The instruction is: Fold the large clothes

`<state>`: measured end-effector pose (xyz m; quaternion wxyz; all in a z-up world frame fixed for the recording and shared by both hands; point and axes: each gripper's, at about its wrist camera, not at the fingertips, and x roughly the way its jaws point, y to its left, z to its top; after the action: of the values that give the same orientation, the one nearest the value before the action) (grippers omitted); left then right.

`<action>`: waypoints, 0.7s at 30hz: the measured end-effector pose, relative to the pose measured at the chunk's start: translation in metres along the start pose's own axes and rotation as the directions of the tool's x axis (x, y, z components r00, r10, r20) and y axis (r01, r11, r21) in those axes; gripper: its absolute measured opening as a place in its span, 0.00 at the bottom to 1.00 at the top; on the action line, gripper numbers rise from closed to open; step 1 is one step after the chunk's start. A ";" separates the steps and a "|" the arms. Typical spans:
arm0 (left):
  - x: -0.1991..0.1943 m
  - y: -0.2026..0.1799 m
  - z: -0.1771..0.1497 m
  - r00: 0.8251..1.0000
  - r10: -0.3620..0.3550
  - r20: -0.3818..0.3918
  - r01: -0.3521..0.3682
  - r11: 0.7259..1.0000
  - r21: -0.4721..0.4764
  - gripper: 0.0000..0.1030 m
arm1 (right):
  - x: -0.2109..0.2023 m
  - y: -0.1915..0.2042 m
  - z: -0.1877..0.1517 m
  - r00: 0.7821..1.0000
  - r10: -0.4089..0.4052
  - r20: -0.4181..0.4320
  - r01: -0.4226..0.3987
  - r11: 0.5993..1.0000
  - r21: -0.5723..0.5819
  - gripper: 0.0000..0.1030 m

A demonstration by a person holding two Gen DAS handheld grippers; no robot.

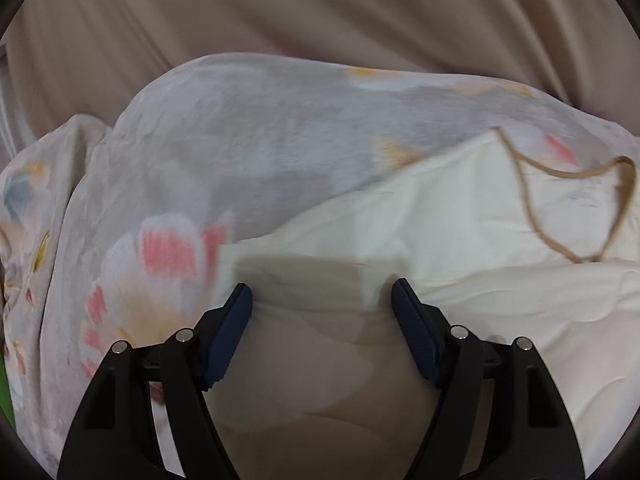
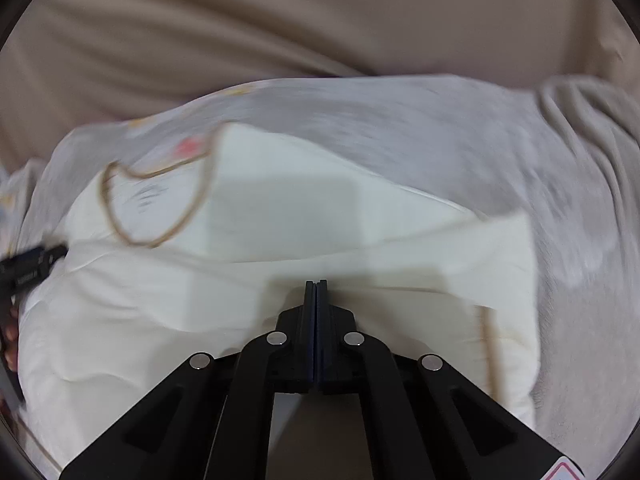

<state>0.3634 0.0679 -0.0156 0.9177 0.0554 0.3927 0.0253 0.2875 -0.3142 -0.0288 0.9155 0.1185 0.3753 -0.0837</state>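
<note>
While the left gripper (image 1: 322, 294) stands spread wide over the cream garment (image 1: 440, 220), pinching nothing, the right gripper (image 2: 316, 286) is pressed together against it; this garment lies on a floral sheet (image 1: 240, 152).

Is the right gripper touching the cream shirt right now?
Cannot tell. In the right wrist view the right gripper is shut, its tips lying against the cream shirt in the picture, but blur hides whether they press it or pinch any fabric.
</note>
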 end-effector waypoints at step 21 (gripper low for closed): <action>-0.089 0.055 -0.114 0.998 -0.052 -0.032 0.054 0.996 0.069 0.71 | -0.100 -0.044 -0.107 0.998 0.022 -0.058 -0.026 0.997 -0.072 0.00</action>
<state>0.2195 0.1238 -0.0227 0.9094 0.0766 0.4086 -0.0118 0.1350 -0.3200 -0.0382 0.9090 0.0921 0.4028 -0.0556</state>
